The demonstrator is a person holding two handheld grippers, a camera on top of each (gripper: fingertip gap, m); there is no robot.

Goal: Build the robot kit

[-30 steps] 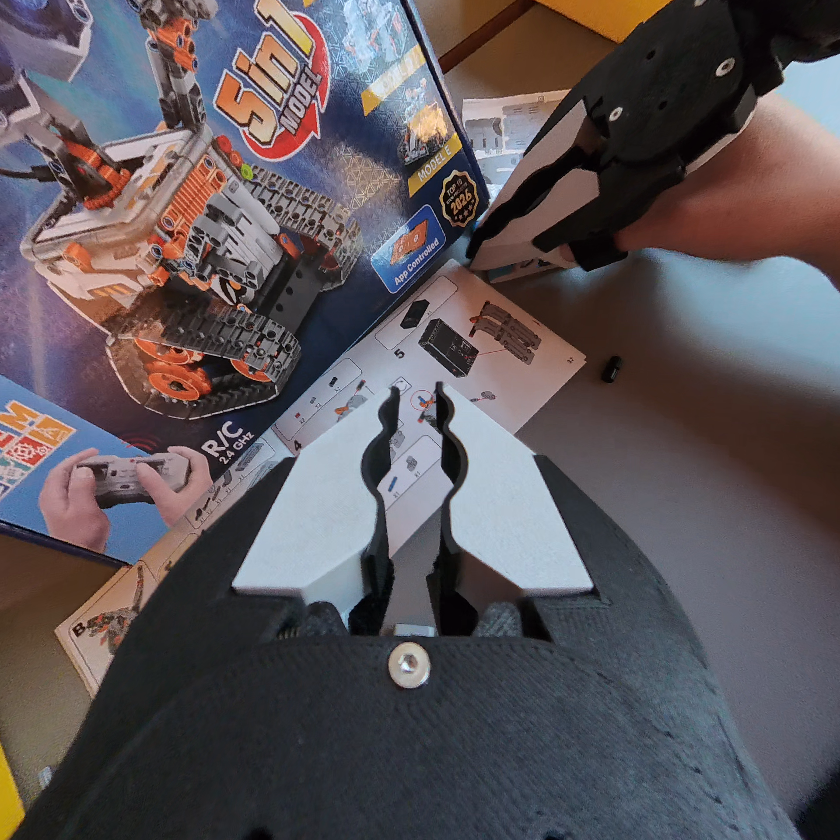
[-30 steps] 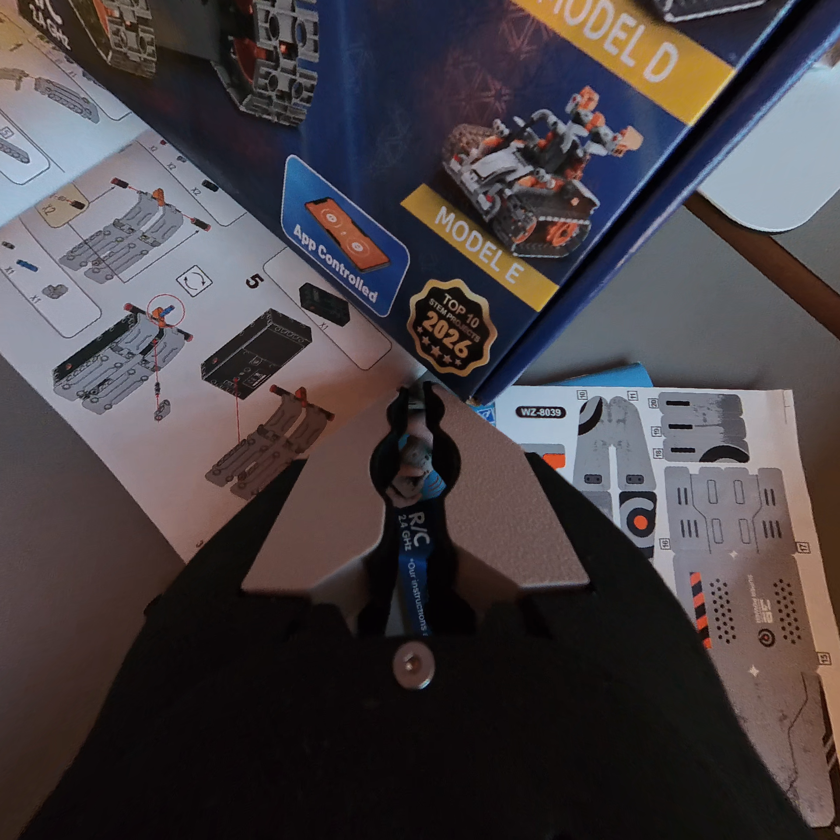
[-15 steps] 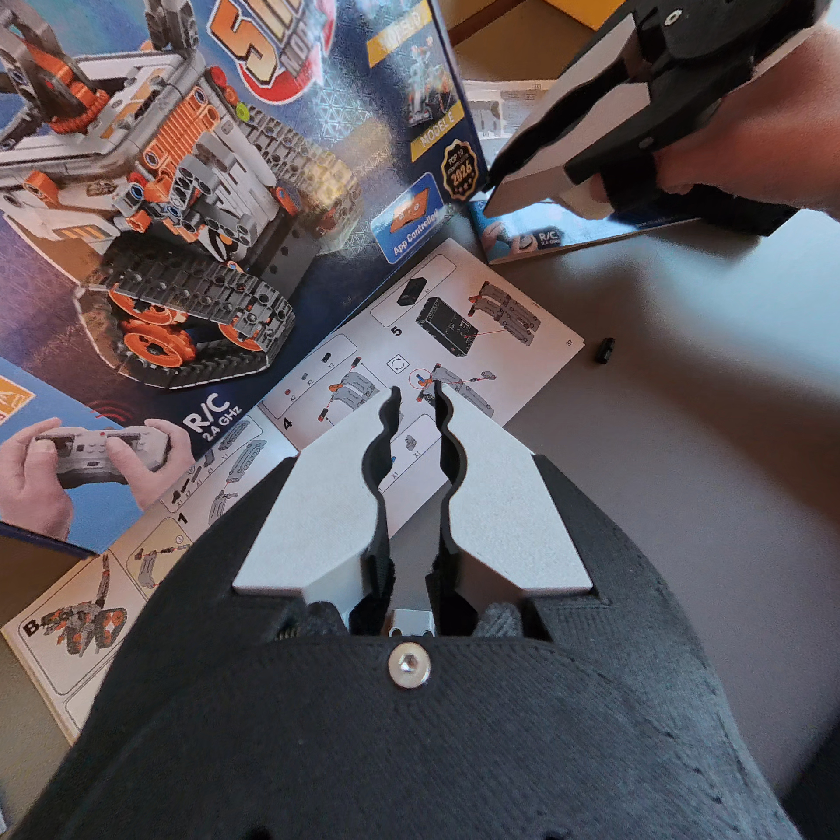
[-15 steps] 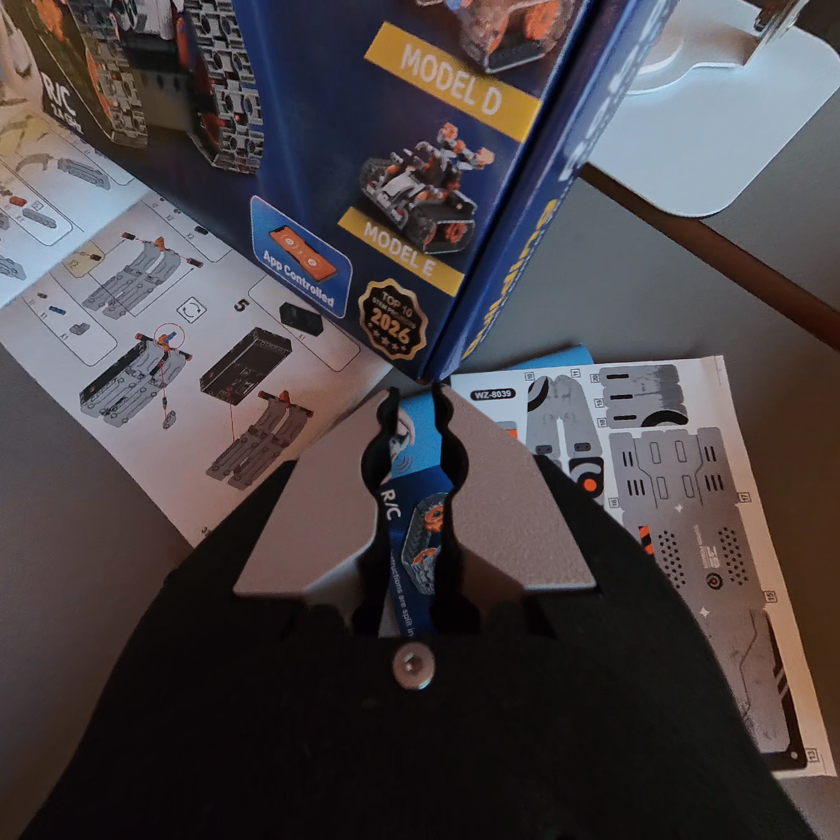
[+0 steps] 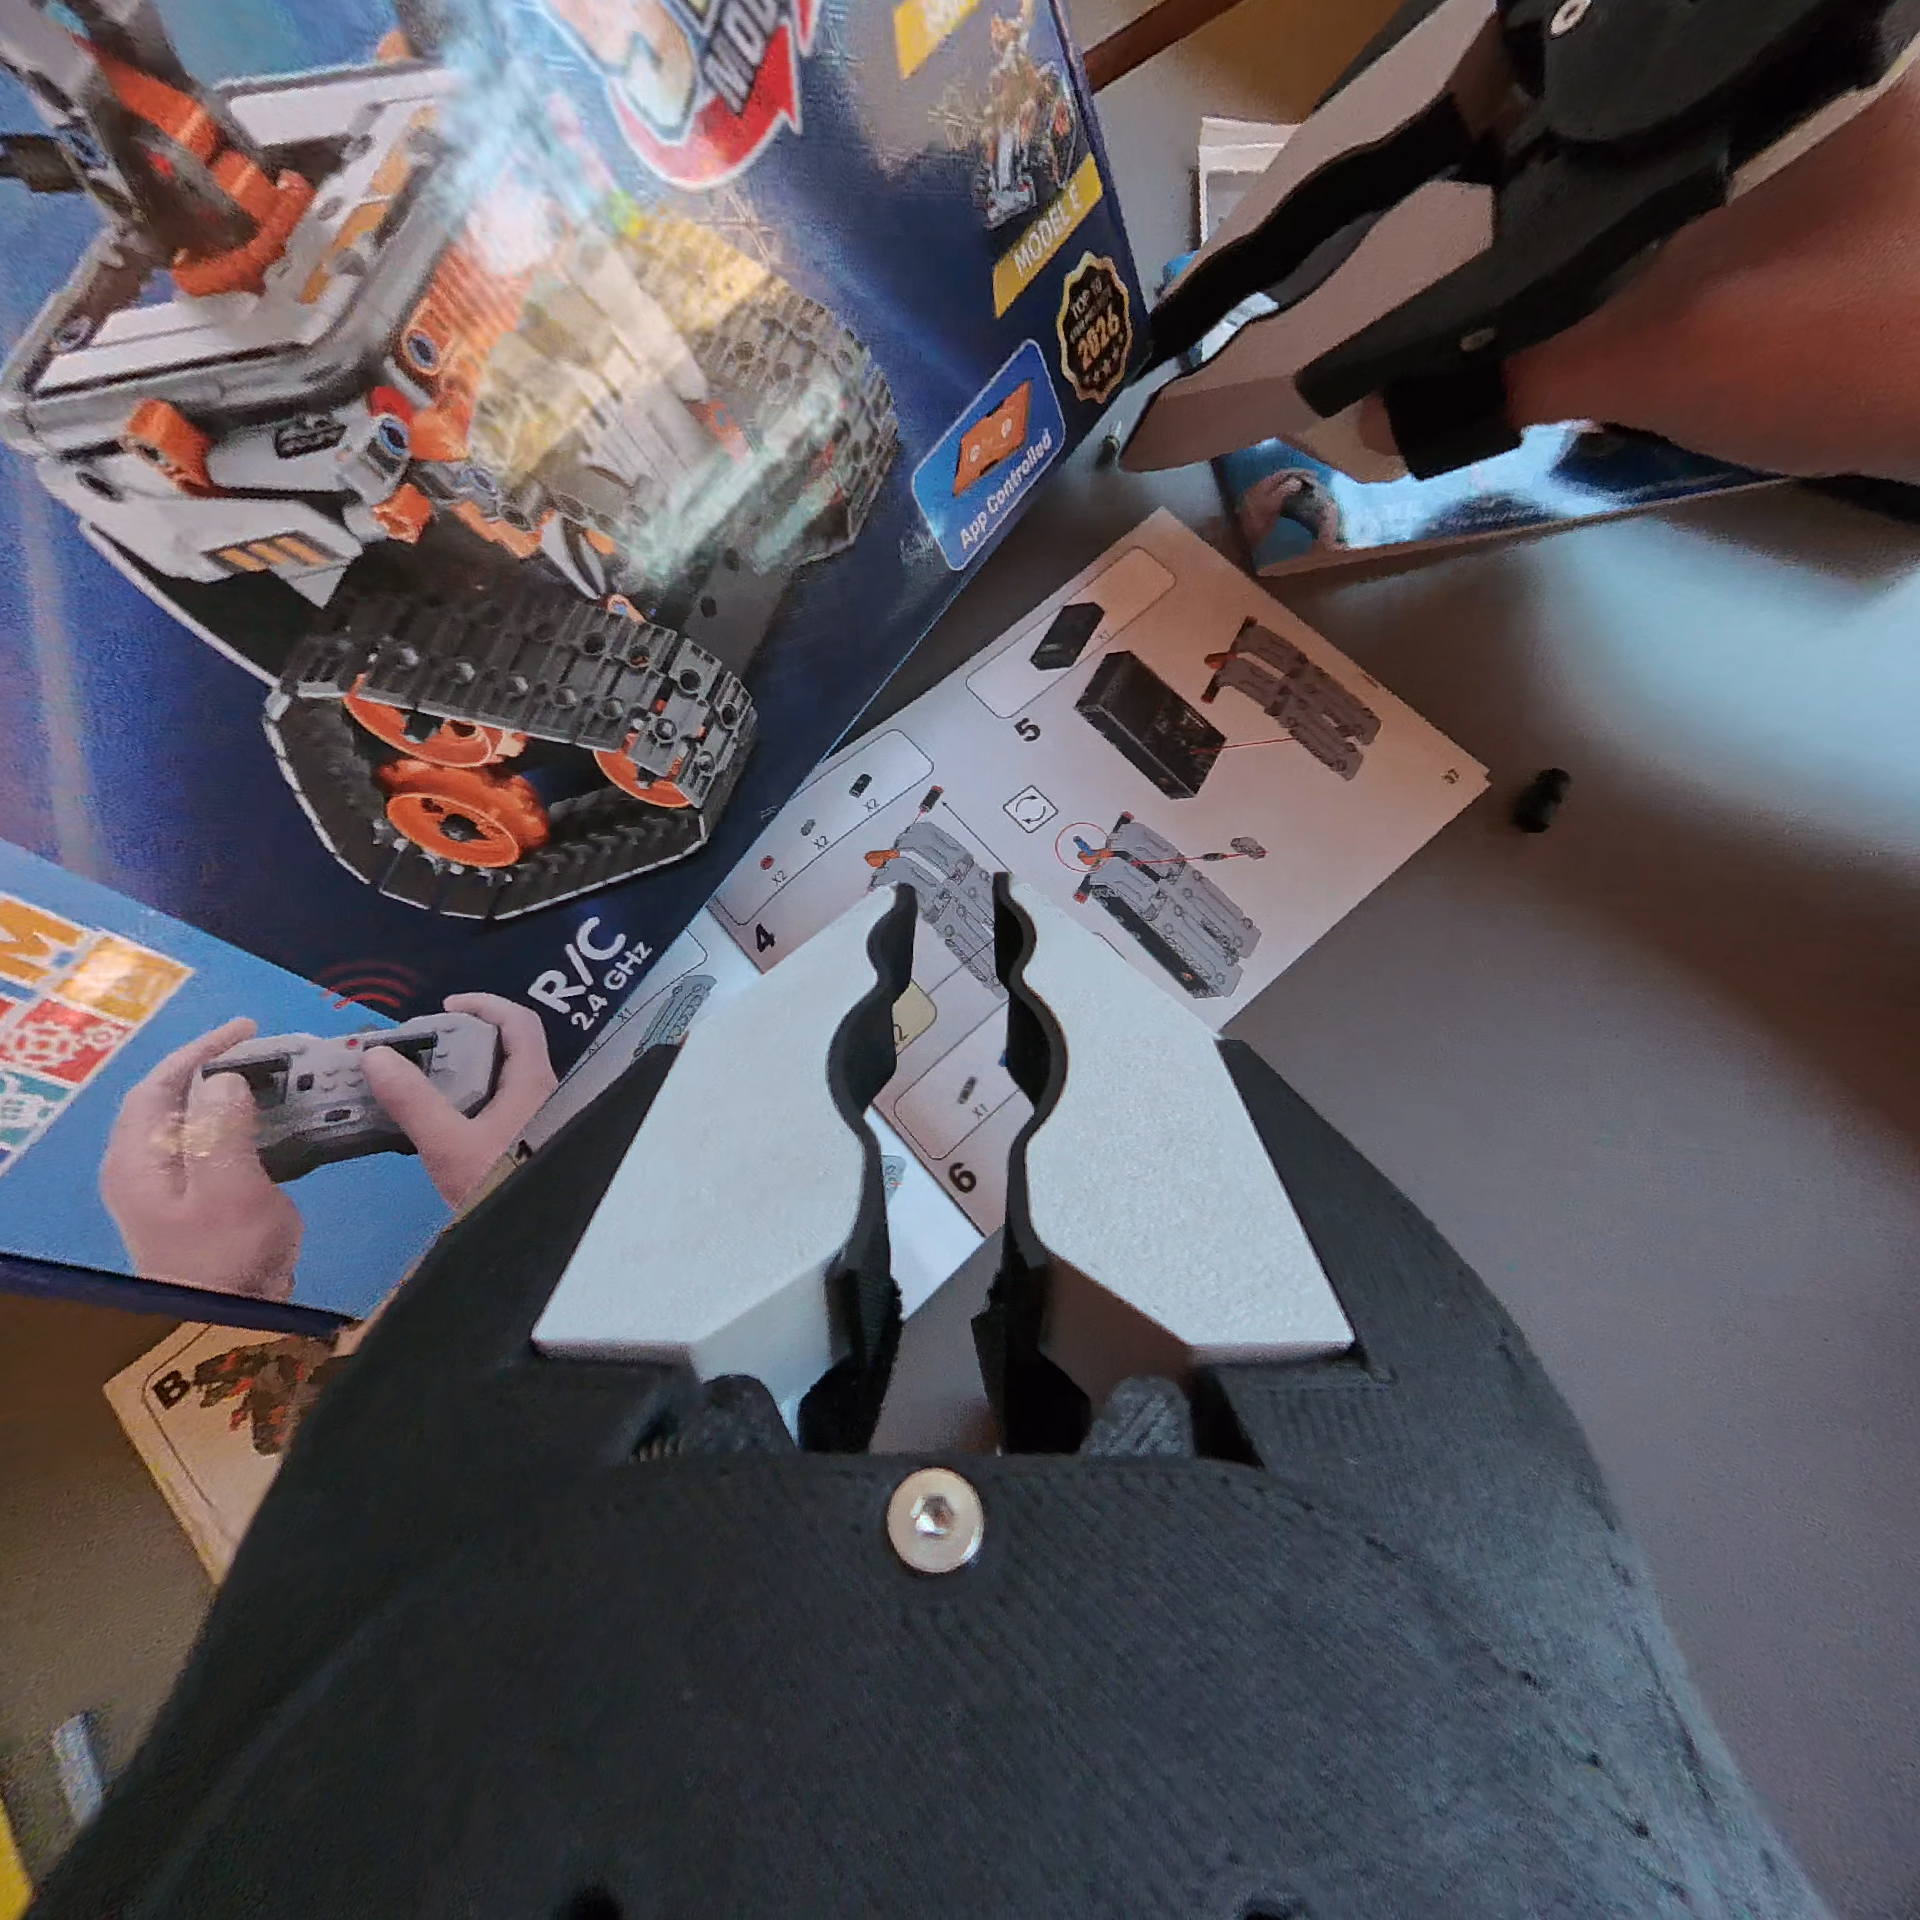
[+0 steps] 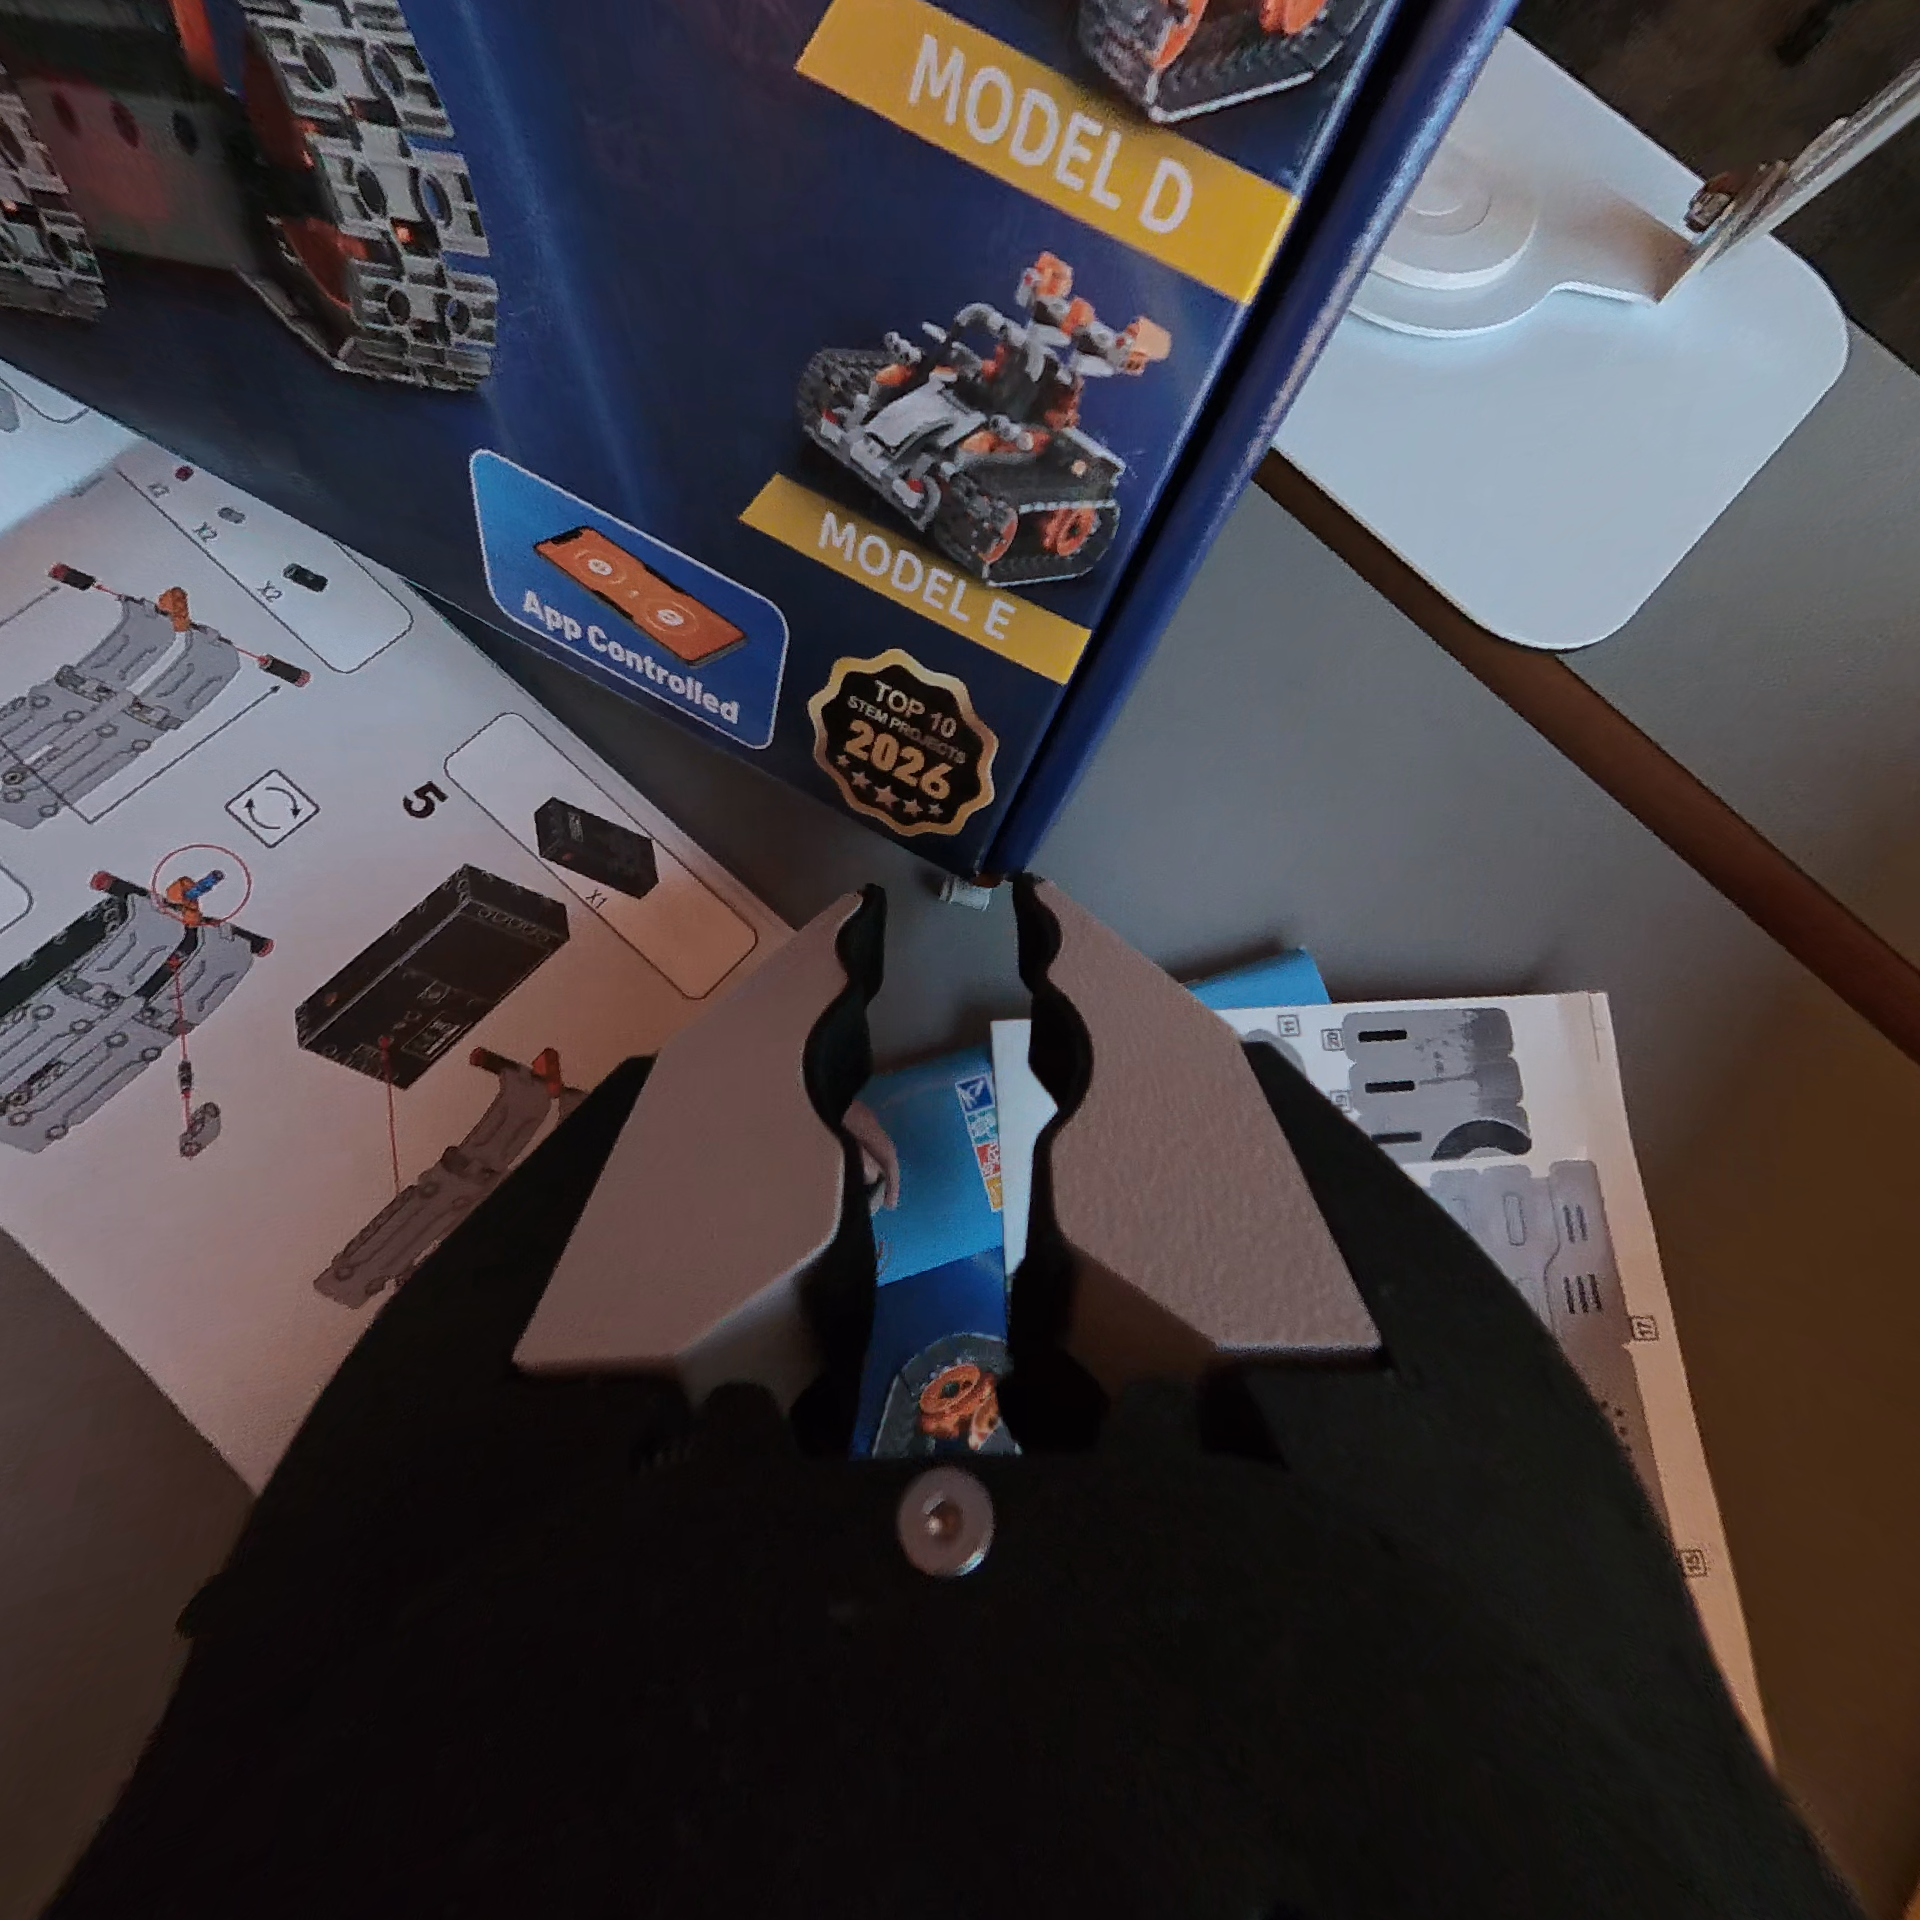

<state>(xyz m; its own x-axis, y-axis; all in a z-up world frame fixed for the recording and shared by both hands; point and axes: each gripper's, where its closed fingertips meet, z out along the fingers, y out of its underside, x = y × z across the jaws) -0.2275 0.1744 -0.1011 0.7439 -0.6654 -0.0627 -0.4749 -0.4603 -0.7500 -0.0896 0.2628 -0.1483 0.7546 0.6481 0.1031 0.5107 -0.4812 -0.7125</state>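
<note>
Hovering over blue booklet (image 6: 930,1226), right gripper (image 6: 943,896) parted, gripping nothing, box corner (image 6: 992,857) just ahead; left gripper (image 5: 948,888) likewise parted, empty, above instruction sheet (image 5: 1195,748).

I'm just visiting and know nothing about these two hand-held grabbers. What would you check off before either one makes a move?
1. Left gripper gripping nothing, jaws apart: ok.
2. Right gripper gripping nothing, jaws apart: ok.
3. Large blue cardboard toy box clear of right gripper's tips: not ok, its corner sits right ahead.
4. White printed instruction sheet flat beneath left gripper: ok.
5. Thin blue booklet untouched by right gripper: cannot tell.
6. Small black peg visible on grey table: ok.
</note>
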